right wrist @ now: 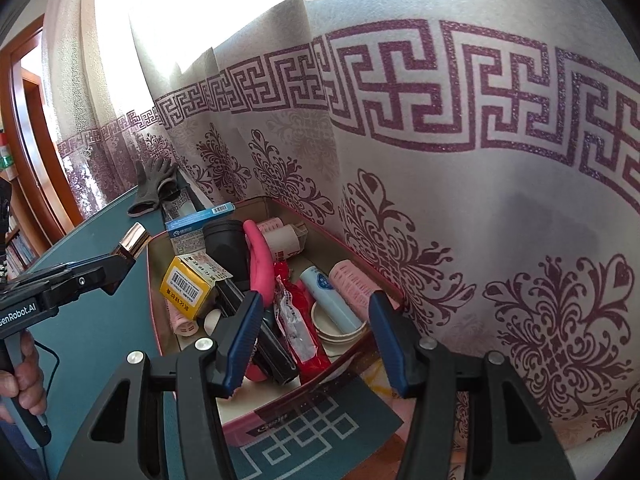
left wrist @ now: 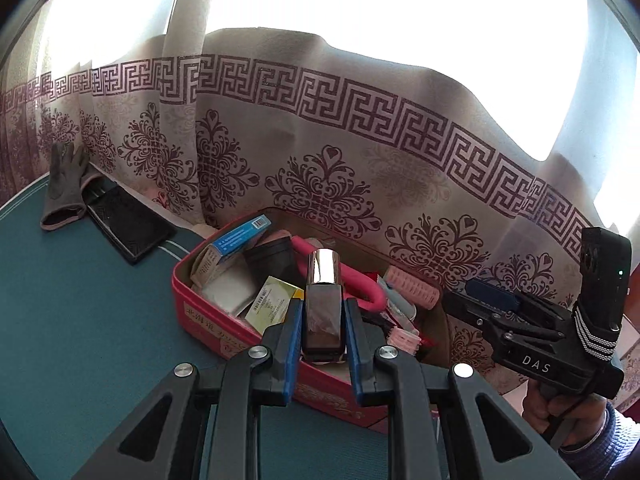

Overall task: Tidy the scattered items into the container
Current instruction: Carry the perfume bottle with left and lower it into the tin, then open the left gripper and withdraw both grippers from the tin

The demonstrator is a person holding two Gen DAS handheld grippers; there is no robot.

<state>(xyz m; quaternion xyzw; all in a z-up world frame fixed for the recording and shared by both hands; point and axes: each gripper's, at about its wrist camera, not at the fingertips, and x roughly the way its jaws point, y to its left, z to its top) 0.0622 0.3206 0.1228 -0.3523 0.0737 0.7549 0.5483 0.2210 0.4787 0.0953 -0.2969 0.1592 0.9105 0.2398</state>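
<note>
Dark glass bottle with a mirrored silver cap (left wrist: 323, 304), pinched between the blue pads of the left gripper (left wrist: 322, 332), centre-bottom of the left wrist view. Long axis running up the frame, cap end pointing away from the camera toward the red tin box (left wrist: 208, 312); base nearest the lens. Jaws closed hard on the bottle's flat sides. Held above the tin's near wall, over the teal tabletop (left wrist: 80, 300).

Same bottle (right wrist: 134, 242) seen at mid-left of the right wrist view, tilted, cap aimed up and right toward the tin's (right wrist: 154, 292) left rim, gripped by the left gripper (right wrist: 120, 260) with a hand (right wrist: 24, 372) on its handle at the left edge.

Right gripper (right wrist: 312, 340) at lower centre of its own view, jaws parted about halfway with nothing between them, poised over the tin's near end. Right gripper (left wrist: 472, 292) also visible at the right of the left wrist view, beside the tin.

Inside the tin: blue carton (right wrist: 200, 218), yellow carton (right wrist: 186, 286), curved pink object (right wrist: 262, 256), pink hair roller (right wrist: 352, 282), pale blue tube (right wrist: 332, 300), red sachet (right wrist: 296, 320).

Grey glove (left wrist: 66, 184) and black patterned case (left wrist: 128, 224) lying upper left of the left wrist view, against the patterned curtain (left wrist: 360, 140).
</note>
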